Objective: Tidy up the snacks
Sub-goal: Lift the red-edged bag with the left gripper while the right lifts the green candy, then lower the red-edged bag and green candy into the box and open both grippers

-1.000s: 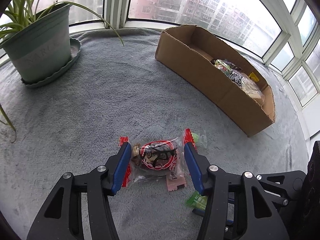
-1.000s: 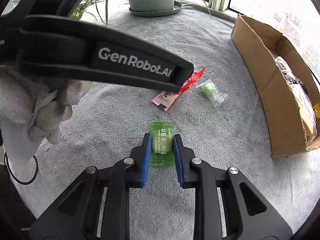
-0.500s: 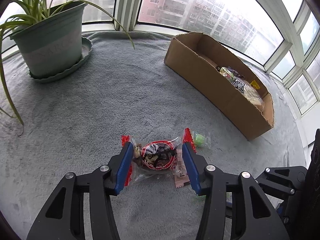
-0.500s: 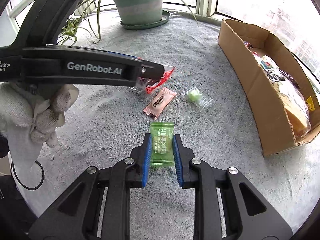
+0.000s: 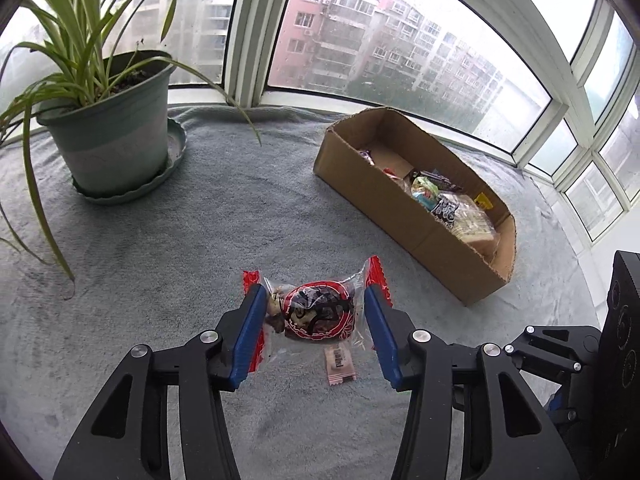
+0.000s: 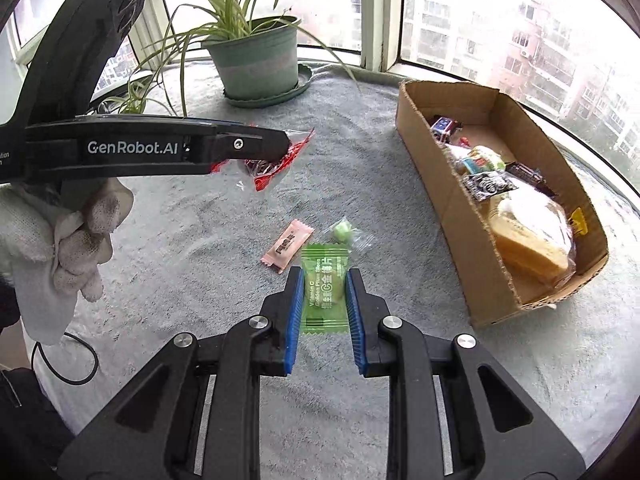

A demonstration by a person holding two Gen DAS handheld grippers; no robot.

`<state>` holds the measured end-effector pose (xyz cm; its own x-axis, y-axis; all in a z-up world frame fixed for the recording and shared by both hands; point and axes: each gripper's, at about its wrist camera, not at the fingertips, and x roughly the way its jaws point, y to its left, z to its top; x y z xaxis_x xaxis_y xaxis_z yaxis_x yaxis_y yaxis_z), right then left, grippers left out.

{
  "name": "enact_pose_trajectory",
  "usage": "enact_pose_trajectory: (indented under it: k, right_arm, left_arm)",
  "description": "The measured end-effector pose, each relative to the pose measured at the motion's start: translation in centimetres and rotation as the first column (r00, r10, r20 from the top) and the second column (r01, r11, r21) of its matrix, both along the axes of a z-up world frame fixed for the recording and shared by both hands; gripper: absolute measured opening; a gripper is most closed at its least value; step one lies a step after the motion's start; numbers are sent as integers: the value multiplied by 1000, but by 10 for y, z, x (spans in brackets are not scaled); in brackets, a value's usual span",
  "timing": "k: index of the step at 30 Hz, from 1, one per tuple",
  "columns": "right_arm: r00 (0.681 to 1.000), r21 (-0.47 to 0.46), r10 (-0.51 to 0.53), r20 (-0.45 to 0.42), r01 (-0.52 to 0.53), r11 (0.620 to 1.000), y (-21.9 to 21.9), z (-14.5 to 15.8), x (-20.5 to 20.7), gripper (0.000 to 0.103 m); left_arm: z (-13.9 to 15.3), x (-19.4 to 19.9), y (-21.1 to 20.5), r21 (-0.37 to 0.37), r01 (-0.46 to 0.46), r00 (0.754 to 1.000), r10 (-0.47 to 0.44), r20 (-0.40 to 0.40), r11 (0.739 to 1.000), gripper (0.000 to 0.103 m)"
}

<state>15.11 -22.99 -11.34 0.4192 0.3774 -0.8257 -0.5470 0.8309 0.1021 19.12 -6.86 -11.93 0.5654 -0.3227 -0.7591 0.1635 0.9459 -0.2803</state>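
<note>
My left gripper (image 5: 314, 312) is shut on a clear snack packet with red ends (image 5: 318, 314) and holds it above the grey cloth; it also shows in the right wrist view (image 6: 276, 162). My right gripper (image 6: 323, 292) is shut on a green candy packet (image 6: 323, 288), lifted off the cloth. A pink sachet (image 6: 287, 246) and a small clear-wrapped green candy (image 6: 344, 231) lie on the cloth below. The cardboard box (image 6: 448, 208) to the right holds several snacks; it also shows in the left wrist view (image 5: 384, 200).
A potted spider plant in a green pot (image 5: 108, 136) stands at the back left, its leaves hanging over the cloth. Windows run behind the plant and box. The cloth's edge drops off at the right (image 5: 576, 248).
Both grippers have risen from the cloth with their packets. The left one has lifted the red-ended packet clear of the pink sachet, and the box now looks nearer.
</note>
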Motion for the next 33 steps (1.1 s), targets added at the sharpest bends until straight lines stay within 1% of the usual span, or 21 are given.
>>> enact_pose_trajectory:
  k: [5,12,15,22,24,27,33]
  right_arm:
    - [998,10,-51,40,51,999,-22,18,14,22]
    - [988,20,-122,97,121,993,-53,40,37,22]
    - [982,25,-151,115,149,989,-66,46,52,22]
    - [969,32,-204,142,201,979,-90,59,95,22]
    - [965,27,-213,152,211,977,-93,60,109,22]
    - [964,31,-224,146,221,975,-97,57,126,22]
    - [962,36,-241,130,238,971,-100,41,156,22]
  left_arm:
    - [18,6,-13,-3,20,999,-20,42,1000,49]
    - [35,20,-36,-3,40,995,-40,89,999,49]
    - [43,29,-45,-18,38,994,-36,107,999,49]
    - [49,52,-69,11,55,991,-56,125,998,49]
    - [50,58,-75,13,56,990,-57,129,998,49]
    - [52,68,-82,15,52,989,-54,137,999,49]
    - [50,90,-90,17,40,989,-42,144,999,49]
